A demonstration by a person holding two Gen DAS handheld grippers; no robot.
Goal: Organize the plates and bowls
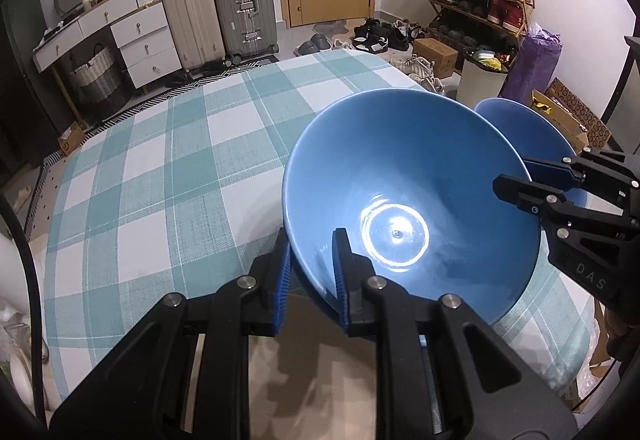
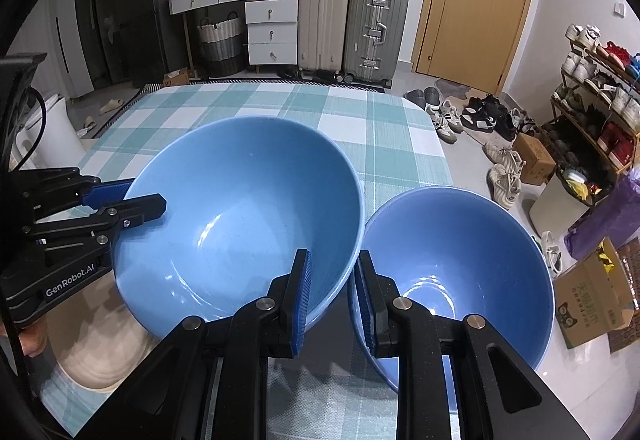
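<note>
Nearest the left wrist camera, the left gripper [image 1: 310, 272] has its jaws pinched on the near rim of the large glossy blue ceramic bowl [image 1: 404, 192], one blue-padded finger outside the wall and one inside, so the gap is only as wide as the wall. The bowl is tilted and looks lifted a little off the table with the teal-and-white checked cloth [image 1: 168, 176], though contact underneath is hidden.

In the right wrist view, the right gripper [image 2: 332, 292] stands with its jaws narrowly apart in the gap between the two bowls. Its left finger lies against the outside of the large bowl [image 2: 240, 208]; its right finger sits at the rim of the smaller blue ceramic bowl [image 2: 460, 264]. From the left wrist view one finger reaches inside the large bowl's far rim, with the other outside it; whether the jaws are actually clamped on anything I cannot tell.

The smaller bowl [image 1: 520, 120] sits just beside the large one, close to the table's right edge and partly over it as seen from the right wrist.

As for progress, both bowls are gathered near the right edge but not nested. No plates show. Stacking is judged still to do.
</note>
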